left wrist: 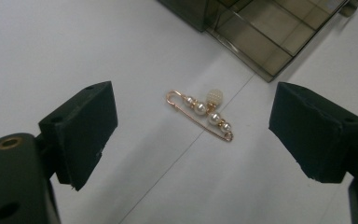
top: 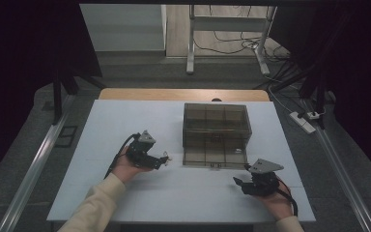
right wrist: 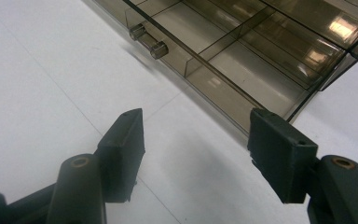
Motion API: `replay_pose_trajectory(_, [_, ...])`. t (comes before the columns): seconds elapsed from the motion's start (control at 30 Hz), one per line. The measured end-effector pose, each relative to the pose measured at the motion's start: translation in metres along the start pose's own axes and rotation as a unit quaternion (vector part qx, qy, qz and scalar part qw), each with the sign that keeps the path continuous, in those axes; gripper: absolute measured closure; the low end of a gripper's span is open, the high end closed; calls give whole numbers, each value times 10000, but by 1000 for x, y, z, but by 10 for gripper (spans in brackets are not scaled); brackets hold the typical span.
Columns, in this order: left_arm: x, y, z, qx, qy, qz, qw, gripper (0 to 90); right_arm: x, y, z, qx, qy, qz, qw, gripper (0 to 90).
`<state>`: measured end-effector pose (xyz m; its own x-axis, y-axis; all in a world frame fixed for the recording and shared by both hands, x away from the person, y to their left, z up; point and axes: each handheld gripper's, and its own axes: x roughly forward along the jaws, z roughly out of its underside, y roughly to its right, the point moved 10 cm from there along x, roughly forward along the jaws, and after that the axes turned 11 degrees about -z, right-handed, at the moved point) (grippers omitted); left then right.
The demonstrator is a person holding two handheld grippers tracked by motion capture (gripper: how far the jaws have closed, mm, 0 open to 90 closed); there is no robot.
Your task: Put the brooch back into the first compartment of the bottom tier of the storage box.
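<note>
My left gripper hangs low over the counter, jaws wide apart, with the pearl pin lying flat between and just ahead of them, near the open drawer of the box. My right gripper, jaws also apart and empty, points at the drawer's front by its handle. The pin is thin and flat, so I judge my blunt jaws could skid it away, or close over it and miss.
</note>
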<state>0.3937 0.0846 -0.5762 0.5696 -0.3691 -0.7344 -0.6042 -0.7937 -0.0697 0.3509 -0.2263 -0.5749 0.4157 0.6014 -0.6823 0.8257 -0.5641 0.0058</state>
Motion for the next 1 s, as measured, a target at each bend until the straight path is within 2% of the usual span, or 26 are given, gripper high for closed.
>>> replay_pose_trajectory(0.2, [5,0,-3,-17,-85,-12,10000,146,1,0,0,3,-18,-1,10000,360])
replay_pose_trajectory(0.5, [15,5,-5,65,-281,3,9996,145,1,0,1,-2,-27,6,10000,360])
replay_pose_trajectory(0.63, [21,9,-4,184,-491,-9,9986,137,1,0,1,8,-42,8,10000,360])
replay_pose_trajectory(1.0, [27,16,-5,456,-562,24,9974,138,1,1,2,-4,-61,30,10000,360])
